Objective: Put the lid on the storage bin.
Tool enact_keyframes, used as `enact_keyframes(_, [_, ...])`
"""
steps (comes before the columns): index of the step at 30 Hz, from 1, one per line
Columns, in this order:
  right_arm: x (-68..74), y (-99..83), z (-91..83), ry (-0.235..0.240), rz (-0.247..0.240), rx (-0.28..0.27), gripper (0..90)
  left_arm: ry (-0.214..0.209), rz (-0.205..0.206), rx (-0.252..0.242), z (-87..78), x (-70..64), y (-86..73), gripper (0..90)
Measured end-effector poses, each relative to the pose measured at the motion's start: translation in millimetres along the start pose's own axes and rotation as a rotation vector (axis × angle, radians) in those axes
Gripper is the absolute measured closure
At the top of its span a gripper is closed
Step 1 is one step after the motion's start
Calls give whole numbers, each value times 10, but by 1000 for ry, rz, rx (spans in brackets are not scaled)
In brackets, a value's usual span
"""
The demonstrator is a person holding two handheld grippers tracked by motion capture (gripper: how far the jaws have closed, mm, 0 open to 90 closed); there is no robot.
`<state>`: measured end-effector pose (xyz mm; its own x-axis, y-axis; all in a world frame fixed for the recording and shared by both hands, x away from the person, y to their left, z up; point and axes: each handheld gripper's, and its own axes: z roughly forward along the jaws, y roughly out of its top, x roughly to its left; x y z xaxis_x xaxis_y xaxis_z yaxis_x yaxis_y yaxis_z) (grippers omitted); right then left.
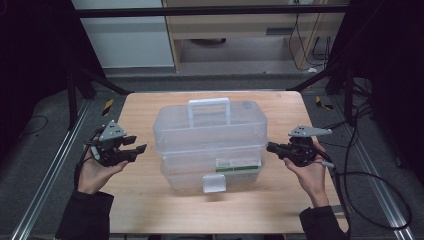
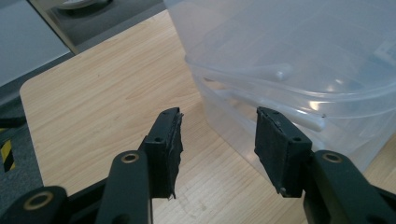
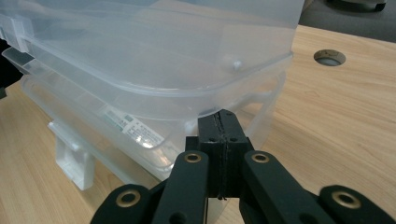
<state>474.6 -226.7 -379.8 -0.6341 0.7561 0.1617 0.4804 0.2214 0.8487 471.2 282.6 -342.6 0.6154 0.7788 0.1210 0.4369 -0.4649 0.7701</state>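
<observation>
Clear box [image 1: 210, 145] at the middle of the table [image 1: 140, 210], its lid seated slightly askew and the front latch [image 1: 214, 183] hanging loose. The left gripper [image 1: 134, 145], jaws spread wide, waits just off the box's left side; the right gripper [image 1: 272, 147], jaws pressed together on nothing, noses against the right side under the lid's lip. A one-sided push from the closed right gripper could skid the light box across the table — or pop the unlatched lid — because the left is not yet bracing it.
</observation>
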Motion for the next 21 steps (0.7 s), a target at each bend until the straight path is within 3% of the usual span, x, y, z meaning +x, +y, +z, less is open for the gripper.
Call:
enact_keyframes(14, [-46, -177, 10, -10, 11, 32, 900, 24, -39, 11, 126, 6, -96, 480])
enact_keyframes(18, [-116, -213, -37, -69, 10, 37, 888, 43, -43, 11, 155, -12, -114, 467])
enact_keyframes(21, [-200, -273, -104, -126, 21, 29, 813, 65, -60, 11, 172, -3, -125, 453])
